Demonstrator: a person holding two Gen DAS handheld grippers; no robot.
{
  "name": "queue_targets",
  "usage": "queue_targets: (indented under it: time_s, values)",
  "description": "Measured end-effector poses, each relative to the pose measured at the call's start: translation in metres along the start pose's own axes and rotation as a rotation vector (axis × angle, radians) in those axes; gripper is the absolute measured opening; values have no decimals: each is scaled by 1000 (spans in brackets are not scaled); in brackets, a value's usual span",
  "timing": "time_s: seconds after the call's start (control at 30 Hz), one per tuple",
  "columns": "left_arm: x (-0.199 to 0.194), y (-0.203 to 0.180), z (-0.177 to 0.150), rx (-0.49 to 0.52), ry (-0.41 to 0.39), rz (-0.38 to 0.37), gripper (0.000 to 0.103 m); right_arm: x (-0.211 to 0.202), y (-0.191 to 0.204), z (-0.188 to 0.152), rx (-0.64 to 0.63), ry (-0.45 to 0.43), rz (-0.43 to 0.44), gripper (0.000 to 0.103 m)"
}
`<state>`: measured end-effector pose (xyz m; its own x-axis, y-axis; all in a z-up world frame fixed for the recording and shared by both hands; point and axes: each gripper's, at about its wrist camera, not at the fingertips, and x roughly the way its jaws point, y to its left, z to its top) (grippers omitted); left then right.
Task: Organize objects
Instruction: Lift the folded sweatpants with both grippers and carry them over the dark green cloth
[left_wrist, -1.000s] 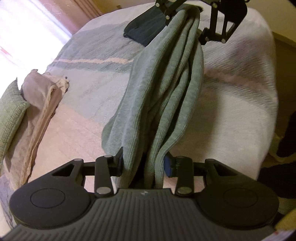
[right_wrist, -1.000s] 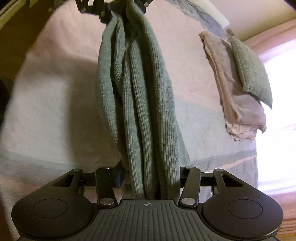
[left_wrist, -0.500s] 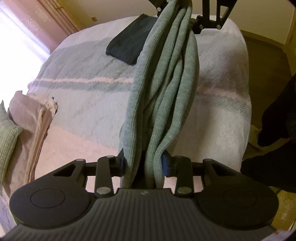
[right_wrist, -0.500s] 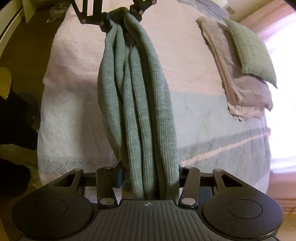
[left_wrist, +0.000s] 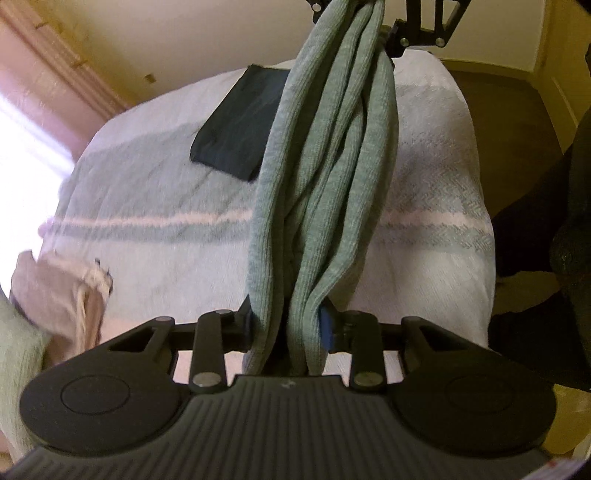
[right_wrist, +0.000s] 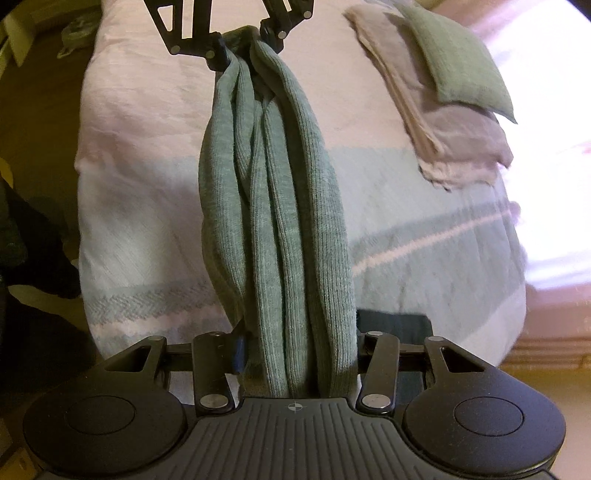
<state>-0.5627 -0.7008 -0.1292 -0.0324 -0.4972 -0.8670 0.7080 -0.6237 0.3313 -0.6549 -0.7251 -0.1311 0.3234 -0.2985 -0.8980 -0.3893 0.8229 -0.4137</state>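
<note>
A bunched green ribbed garment (left_wrist: 325, 177) is held stretched in the air above the bed (left_wrist: 147, 221), one end being pinched by the left tool (left_wrist: 286, 328) and the other end by the right tool (right_wrist: 295, 354), each set of jaws being pressed against the gathered folds. A dark folded cloth (left_wrist: 240, 122) is seen lying flat on the striped blanket beneath the garment's far end in the left wrist view. A stack of beige folded laundry (right_wrist: 443, 122) topped by a green cushion (right_wrist: 458, 62) is seen near the bed's other end, well apart from the dark cloth.
</note>
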Motion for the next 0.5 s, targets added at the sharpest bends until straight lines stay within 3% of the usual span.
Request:
queue_targets:
  time_s: [0.23, 0.5]
  values:
    - [22, 23, 64, 49, -35, 7, 29, -12, -35, -49, 59, 19, -39, 44]
    - [75, 84, 170, 53, -59, 63, 28, -4, -122, -126, 90, 25, -107, 44]
